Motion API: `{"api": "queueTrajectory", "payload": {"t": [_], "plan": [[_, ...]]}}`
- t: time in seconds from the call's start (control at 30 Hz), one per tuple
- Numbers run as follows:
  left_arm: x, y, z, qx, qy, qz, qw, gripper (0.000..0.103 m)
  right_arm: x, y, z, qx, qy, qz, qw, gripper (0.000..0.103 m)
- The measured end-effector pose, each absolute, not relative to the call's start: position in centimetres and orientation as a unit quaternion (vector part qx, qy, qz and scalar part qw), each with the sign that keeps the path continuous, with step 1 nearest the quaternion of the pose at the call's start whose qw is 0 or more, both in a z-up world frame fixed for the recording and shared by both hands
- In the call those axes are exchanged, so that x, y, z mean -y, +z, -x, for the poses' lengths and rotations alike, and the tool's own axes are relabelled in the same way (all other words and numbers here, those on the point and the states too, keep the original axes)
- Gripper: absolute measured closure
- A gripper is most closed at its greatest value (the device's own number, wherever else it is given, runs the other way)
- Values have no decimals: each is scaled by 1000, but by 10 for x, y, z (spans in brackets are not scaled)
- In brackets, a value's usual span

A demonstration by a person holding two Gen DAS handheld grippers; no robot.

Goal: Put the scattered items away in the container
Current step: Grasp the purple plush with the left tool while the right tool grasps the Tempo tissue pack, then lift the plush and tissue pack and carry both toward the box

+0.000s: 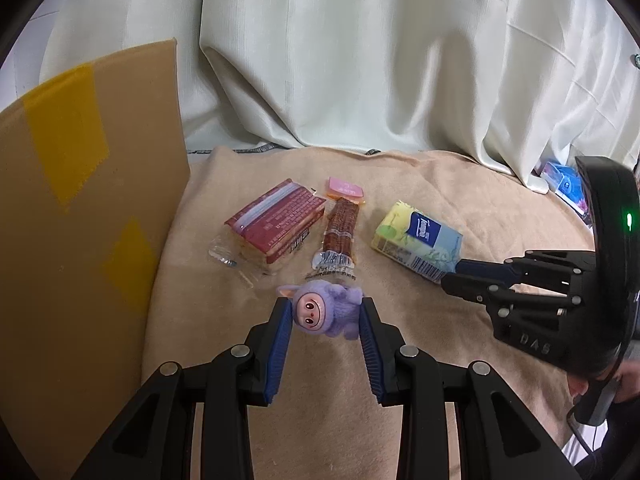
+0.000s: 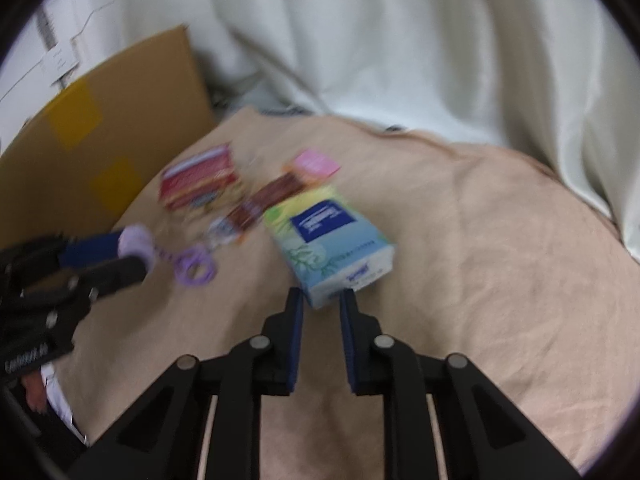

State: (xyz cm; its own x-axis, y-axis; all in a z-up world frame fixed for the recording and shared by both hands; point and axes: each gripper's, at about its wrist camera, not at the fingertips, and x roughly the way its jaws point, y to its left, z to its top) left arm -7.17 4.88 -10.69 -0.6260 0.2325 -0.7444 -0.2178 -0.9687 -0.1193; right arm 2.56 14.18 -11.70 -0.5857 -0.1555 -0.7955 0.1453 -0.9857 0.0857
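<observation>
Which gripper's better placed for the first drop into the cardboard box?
Left. Its gripper already brackets the purple plush toy, and the cardboard box stands right beside it. The right gripper only reaches the tissue pack, farther from the box.

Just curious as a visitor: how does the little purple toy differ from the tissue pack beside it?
The purple toy is fuzzy and rounded, with a face; the tissue pack is a flat printed block. The toy sits between the left tongs; the pack lies just ahead of the right tongs, ungripped. Both rest on the beige blanket.

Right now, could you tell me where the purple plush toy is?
The purple plush toy sits between the left gripper fingers, just before the brown sausage stick.
</observation>
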Motion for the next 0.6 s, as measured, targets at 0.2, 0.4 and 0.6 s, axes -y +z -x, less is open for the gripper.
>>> {"api": "queueTrajectory", "payload": {"t": [0.2,0.4,0.6], "plan": [[-47,-108,70,9,904,410,120,68,-130,-119,-29,-61,-897,-435,52,28],[-42,-112,68,9,903,412,122,68,-129,-116,-15,-82,-908,-406,59,18],[-41,-115,68,6,903,411,121,68,-130,-132,1,-94,-904,-413,59,18]]}}
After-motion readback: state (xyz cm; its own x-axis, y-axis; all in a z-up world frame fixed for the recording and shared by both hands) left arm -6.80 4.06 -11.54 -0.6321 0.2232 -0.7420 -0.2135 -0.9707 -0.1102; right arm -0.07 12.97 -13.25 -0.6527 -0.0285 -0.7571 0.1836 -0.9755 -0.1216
